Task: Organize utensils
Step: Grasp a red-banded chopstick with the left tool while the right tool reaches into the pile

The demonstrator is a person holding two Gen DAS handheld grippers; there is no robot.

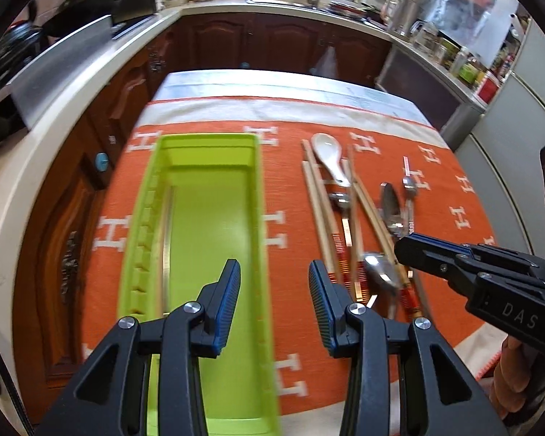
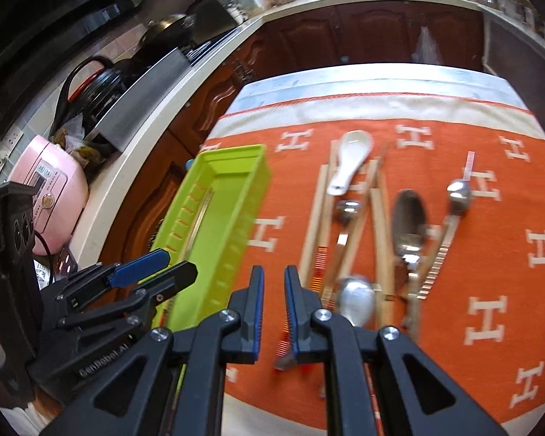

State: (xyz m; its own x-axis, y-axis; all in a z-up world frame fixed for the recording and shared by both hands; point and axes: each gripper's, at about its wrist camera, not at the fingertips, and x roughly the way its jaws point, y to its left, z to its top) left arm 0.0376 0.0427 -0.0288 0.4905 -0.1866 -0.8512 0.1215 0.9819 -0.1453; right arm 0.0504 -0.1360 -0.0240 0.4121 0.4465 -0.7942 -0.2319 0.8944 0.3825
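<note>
Left wrist view looks down on a green tray (image 1: 207,225) lying lengthwise on the left half of an orange cloth (image 1: 454,181); its long axis runs away from the camera, which suits long-handled pieces laid end to end. One thin pale stick, seemingly a chopstick (image 1: 166,232), already lies along the tray's left wall — the rest of the tray floor is bare. The left gripper (image 1: 274,283) hangs over the tray's near right wall with its jaws parted and nothing between them, so it is free, probably waiting above the drop spot.

Everything left to sort sits to the right of the tray, well apart from it: wooden chopsticks (image 2: 316,218) fanned out, a white spoon (image 2: 350,160) resting across their far ends, and several steel spoons (image 2: 410,218) whose handles cross one another. That tangle matters — lifting one piece may drag a neighbour.

Right wrist view shows the right gripper (image 2: 274,290) above the cloth between the tray and the pile, jaws drawn nearly together with only a narrow gap. Motion blur hides whether anything thin is pinched there; I see nothing in the gap. The nearest steel spoon (image 2: 356,299) lies just to its right, a likely next pick.
</note>
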